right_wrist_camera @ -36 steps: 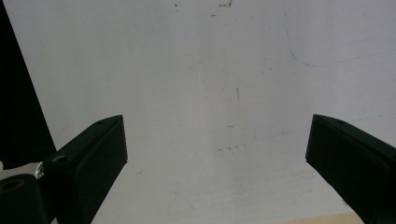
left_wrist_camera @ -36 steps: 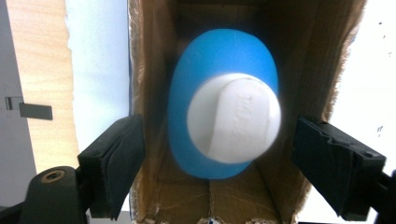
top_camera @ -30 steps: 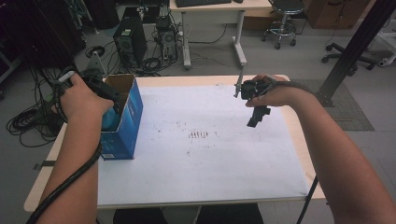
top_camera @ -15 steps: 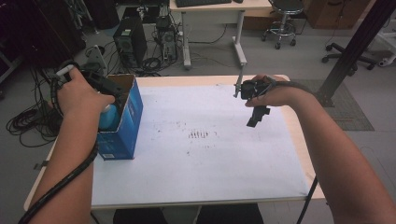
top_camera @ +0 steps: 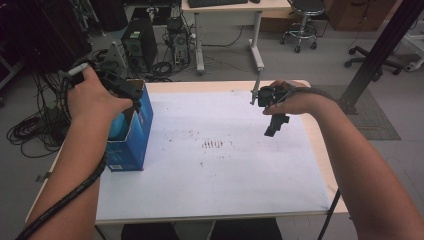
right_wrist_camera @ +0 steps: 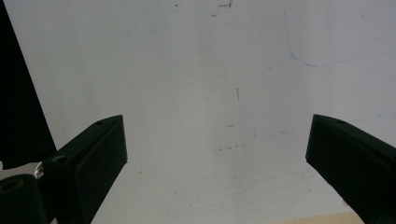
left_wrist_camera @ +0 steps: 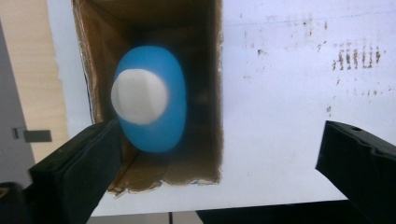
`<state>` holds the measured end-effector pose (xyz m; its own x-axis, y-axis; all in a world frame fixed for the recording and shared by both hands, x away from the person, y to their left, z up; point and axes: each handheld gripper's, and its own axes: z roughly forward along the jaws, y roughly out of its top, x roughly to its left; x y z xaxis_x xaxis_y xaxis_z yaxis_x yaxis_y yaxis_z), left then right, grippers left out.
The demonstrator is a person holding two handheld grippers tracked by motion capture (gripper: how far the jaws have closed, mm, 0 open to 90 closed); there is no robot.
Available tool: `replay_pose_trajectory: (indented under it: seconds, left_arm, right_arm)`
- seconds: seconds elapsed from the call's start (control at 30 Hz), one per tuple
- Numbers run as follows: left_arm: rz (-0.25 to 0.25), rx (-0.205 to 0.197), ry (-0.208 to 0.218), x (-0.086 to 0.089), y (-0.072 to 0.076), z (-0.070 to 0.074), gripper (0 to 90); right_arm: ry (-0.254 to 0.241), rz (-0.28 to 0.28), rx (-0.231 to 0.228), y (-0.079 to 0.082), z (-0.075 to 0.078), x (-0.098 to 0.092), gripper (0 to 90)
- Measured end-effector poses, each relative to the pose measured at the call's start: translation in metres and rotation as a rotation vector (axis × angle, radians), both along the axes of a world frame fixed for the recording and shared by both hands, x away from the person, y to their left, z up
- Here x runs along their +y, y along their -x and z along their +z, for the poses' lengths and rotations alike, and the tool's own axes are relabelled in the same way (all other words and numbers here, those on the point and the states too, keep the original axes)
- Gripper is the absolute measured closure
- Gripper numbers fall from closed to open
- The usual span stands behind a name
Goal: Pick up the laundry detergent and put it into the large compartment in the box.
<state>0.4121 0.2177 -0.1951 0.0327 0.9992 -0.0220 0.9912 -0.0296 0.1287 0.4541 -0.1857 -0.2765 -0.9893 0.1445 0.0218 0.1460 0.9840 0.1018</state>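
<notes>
white table sheet (top_camera: 225, 175) under both wide-open hand-held grippers, left (left_wrist_camera: 219, 158) above a blue box (top_camera: 131, 145), right (right_wrist_camera: 217, 154).

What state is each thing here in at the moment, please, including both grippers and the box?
Blue box: upright at the table's left edge, top open.
Blue bottle: inside the box, white cap on, facing the opening.
Left gripper: jaws wide open above the box, holding nothing.
Right gripper: jaws wide open over the bare white sheet, holding nothing.
White sheet: lying flat on the table, marked with small brown stains.
</notes>
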Motion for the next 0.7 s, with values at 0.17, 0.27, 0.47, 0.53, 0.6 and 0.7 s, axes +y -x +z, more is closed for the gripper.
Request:
replay_pose_trajectory:
  seconds: [0.17,0.27,0.47,0.53,0.6,0.7]
  left_arm:
    - [-0.035,0.008,0.008,-0.005,0.001,0.002,0.4]
    - [-0.059,0.011,0.008,-0.011,0.002,0.003,0.4]
    - [-0.134,-0.008,0.010,-0.026,0.003,0.010,0.3]
    - [-0.163,0.004,0.005,-0.032,0.003,0.010,0.2]
    - [-0.203,0.010,0.007,-0.041,0.004,0.011,0.4]
    - [-0.278,-0.004,0.017,-0.054,0.006,0.011,0.2]
  right_arm:
    - [-0.003,-0.001,-0.001,0.000,0.001,-0.001,5.2]
    - [-0.002,-0.002,-0.001,0.000,0.001,-0.001,5.1]
    - [-0.003,-0.006,0.001,0.000,0.000,-0.001,5.1]
    - [-0.008,-0.003,-0.001,-0.001,0.000,-0.002,5.1]
    - [-0.009,-0.005,-0.001,-0.001,-0.001,-0.003,5.2]
    - [-0.010,-0.013,0.005,-0.001,-0.002,-0.004,5.1]
